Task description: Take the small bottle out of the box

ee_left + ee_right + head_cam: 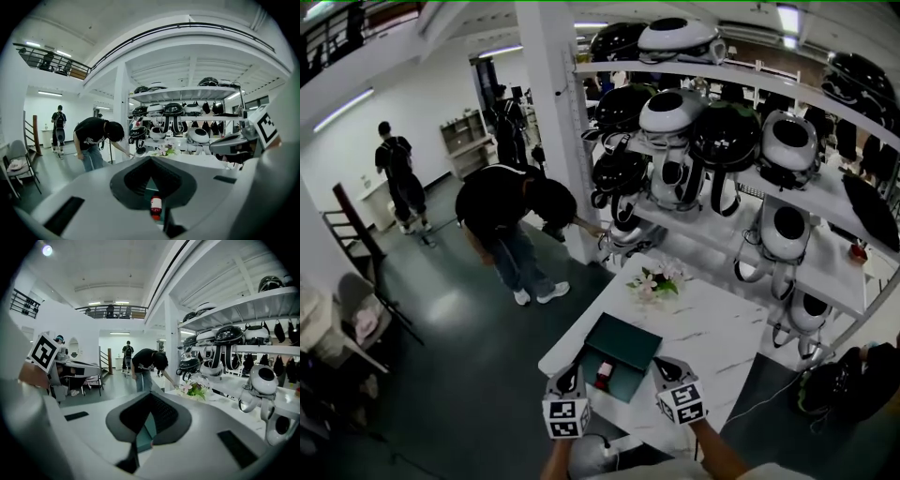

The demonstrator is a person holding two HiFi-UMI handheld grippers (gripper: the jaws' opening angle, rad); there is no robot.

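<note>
- The left hand-held gripper (573,377) has its jaws together at the tips, with nothing clamped. Its own view (150,159) shows the two jaws meeting at a point with just a narrow wedge of gap lower down.
- Same deal for the right hand-held gripper (664,367): its jaw tips are closed up (151,393) and it's holding nothing.
- The small bottle (604,373) is in the box (630,382), between the two hand-held grippers. It's just off the right side of the left one's tips and a bit further from the right one.
- In the left gripper view the bottle (156,206) peeks through that wedge, beyond the jaws rather than in them.
- The bottle itself is tiny, red, with a white label band round the middle. Can't tell if it's standing up or lying down.
- The box is dark teal-green with its lid open, tipped away from both hand-held grippers. The right gripper view mostly just shows a slice of teal box (144,437) through its gap.
- The box is on a white marbled counter (712,328), with a little bunch of flowers (656,281) well beyond the box from the hand-held grippers.
</note>
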